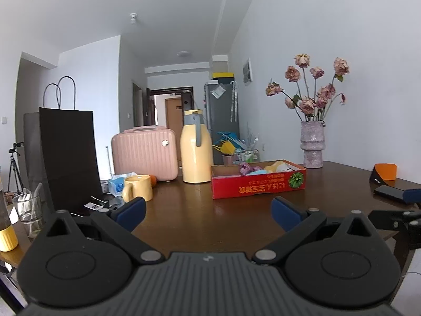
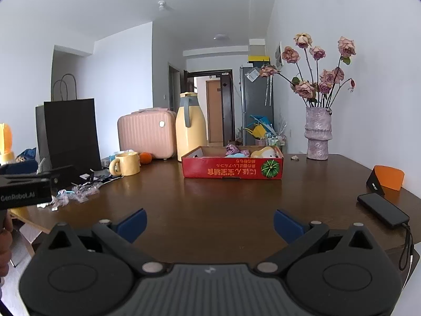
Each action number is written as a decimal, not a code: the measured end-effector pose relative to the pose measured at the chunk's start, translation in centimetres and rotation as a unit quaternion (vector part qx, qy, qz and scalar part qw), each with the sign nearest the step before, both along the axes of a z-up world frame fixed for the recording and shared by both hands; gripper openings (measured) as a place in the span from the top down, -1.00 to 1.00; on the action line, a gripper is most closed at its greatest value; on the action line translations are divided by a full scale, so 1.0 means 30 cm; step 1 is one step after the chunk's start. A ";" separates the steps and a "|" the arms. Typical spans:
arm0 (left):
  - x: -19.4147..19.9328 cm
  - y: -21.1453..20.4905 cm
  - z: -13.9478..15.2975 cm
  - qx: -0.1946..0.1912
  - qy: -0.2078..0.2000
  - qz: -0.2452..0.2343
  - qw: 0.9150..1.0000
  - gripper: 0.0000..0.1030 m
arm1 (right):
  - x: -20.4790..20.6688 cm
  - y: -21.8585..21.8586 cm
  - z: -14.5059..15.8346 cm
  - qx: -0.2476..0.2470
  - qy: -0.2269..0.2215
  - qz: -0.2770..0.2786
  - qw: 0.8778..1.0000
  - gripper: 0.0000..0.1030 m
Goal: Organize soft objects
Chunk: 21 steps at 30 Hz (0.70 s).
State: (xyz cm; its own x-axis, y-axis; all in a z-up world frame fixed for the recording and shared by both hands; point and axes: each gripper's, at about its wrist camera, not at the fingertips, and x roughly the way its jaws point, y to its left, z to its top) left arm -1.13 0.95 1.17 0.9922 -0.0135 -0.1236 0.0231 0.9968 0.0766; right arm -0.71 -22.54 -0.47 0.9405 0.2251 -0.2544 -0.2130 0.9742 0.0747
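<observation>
A shallow red cardboard box point(image 1: 259, 185) point(image 2: 232, 168) sits on the dark wooden table point(image 1: 205, 218) point(image 2: 210, 197), far side of centre. Soft toys lie inside it: a purple one point(image 1: 246, 168) point(image 2: 232, 148), a light blue one point(image 1: 256, 172) point(image 2: 235, 155) and a yellow-white one point(image 1: 279, 167) point(image 2: 265, 152). My left gripper point(image 1: 209, 213) hovers over the near table edge, open, nothing between its blue pads. My right gripper point(image 2: 210, 223) is likewise open and empty, well short of the box. In the left wrist view the right gripper's body shows at the right edge point(image 1: 402, 210).
A yellow jug point(image 1: 196, 150) point(image 2: 189, 129), pink case point(image 1: 144, 152) point(image 2: 146, 134), yellow mug point(image 1: 138, 188) point(image 2: 126, 163) and black paper bag point(image 1: 68, 158) point(image 2: 69, 131) stand at the left. A vase of dried roses point(image 1: 311, 144) point(image 2: 317, 134) stands at the right, a phone point(image 2: 382, 210) and orange-black stand point(image 2: 388, 177) near the right edge.
</observation>
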 end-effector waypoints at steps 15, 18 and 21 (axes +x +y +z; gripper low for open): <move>-0.007 -0.002 -0.005 0.000 0.001 -0.009 1.000 -1.00 | 0.004 0.000 -0.002 0.006 -0.011 -0.006 1.000 -1.00; -0.006 -0.002 -0.004 0.000 0.001 -0.009 1.000 -1.00 | 0.005 0.000 -0.002 0.007 -0.010 -0.006 1.000 -1.00; -0.010 -0.001 -0.005 0.000 0.001 -0.011 1.000 -1.00 | 0.005 -0.002 -0.004 0.008 -0.011 -0.007 1.000 -1.00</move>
State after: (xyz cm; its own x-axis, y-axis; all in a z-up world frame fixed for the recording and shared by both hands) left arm -1.42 0.92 1.03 0.9915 -0.0362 -0.1248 0.0460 0.9960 0.0765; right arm -0.55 -22.59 -0.59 0.9492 0.2158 -0.2290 -0.2010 0.9758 0.0863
